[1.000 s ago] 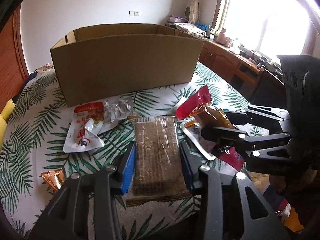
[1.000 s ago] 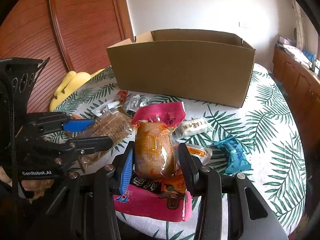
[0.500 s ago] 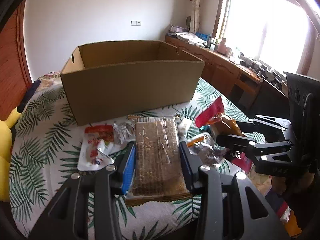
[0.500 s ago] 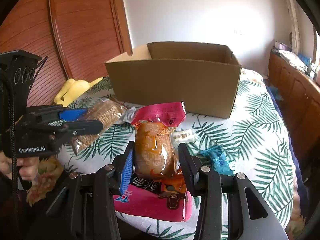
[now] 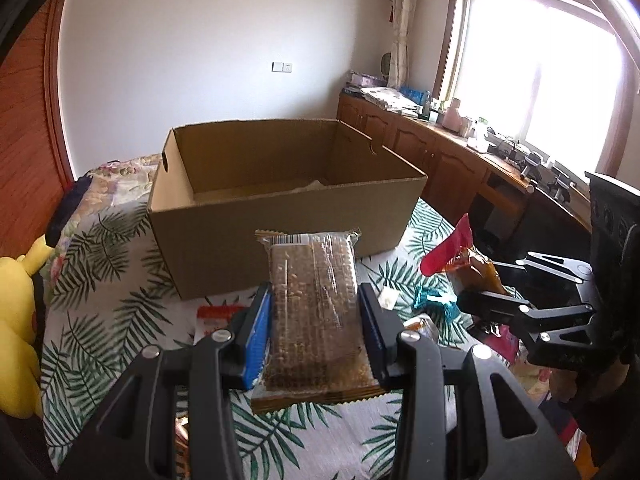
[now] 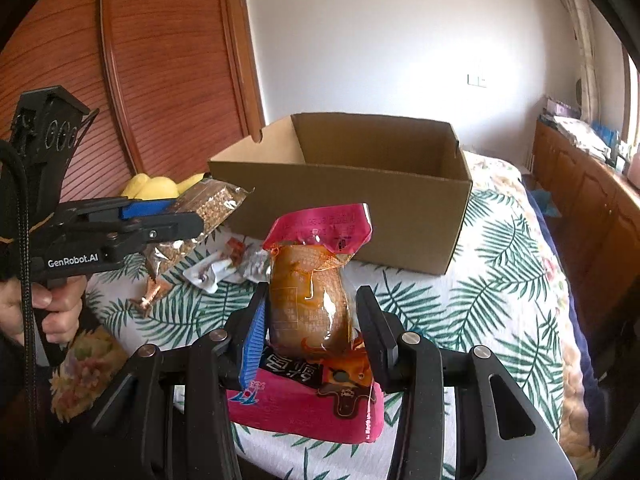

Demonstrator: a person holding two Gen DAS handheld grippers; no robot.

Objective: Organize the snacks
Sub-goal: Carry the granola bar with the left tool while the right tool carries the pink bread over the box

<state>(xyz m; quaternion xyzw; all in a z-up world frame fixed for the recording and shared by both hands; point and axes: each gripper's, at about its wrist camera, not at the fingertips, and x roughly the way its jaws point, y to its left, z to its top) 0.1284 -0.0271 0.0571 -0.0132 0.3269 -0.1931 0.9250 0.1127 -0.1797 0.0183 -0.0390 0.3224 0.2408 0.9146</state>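
The left gripper (image 5: 314,328) is clenching a flat brown cracker pack (image 5: 314,312) in a clear wrapper, holding it in the air on the near side of the open cardboard box (image 5: 280,216). The right gripper (image 6: 310,320) is gripping a bulging pink-and-amber snack pouch (image 6: 312,292), its pink top flap standing upright above the fingers, also lifted above the surface. In the right wrist view the left gripper (image 6: 188,222) is reaching in from the left with the cracker pack (image 6: 204,212) pointing toward the near left corner of the box (image 6: 360,208).

The box is sitting on a bed covered with a white palm-leaf bedspread (image 6: 500,280); its flaps are open and the inside is showing bare cardboard. Loose snack packets (image 6: 224,264) are lying on the bedspread between the box and the grippers, with a small copper-coloured wrapper (image 6: 150,294) near the left one and a teal wrapper (image 5: 434,300) to the right in the left wrist view. A yellow plush toy (image 5: 18,332) is resting at the bed's left edge.

A reddish wooden headboard (image 6: 168,72) is curving behind the bed on the left, a white wall (image 5: 200,52) is standing at the far end, and a bright window (image 5: 540,60) is glaring above a long wooden cabinet (image 5: 432,152) crowded with small items on the right.
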